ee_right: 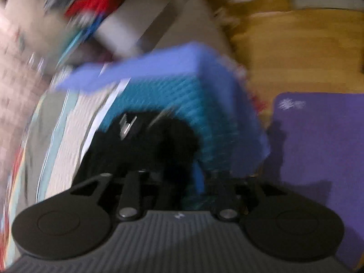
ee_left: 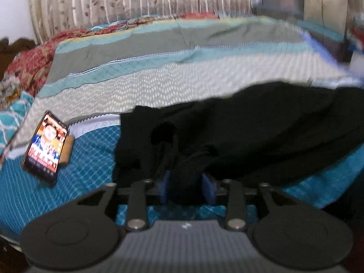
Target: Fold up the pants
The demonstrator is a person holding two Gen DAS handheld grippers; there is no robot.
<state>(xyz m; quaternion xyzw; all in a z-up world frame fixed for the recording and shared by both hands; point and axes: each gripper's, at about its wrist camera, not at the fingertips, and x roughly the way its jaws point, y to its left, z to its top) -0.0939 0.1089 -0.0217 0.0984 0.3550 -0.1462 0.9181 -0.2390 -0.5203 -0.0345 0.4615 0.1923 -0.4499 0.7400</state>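
On the bed [ee_left: 68,173], left gripper [ee_left: 187,187] reaching level, pinching bunched black pants [ee_left: 261,132]; right gripper [ee_right: 182,182] angling down, grip hidden by blur.

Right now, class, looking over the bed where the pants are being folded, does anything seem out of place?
Yes: a phone with its screen lit lies tilted on the bedspread, left of the black pants. It has no part in folding.

Close wrist views (shared bed [ee_left: 68,193])
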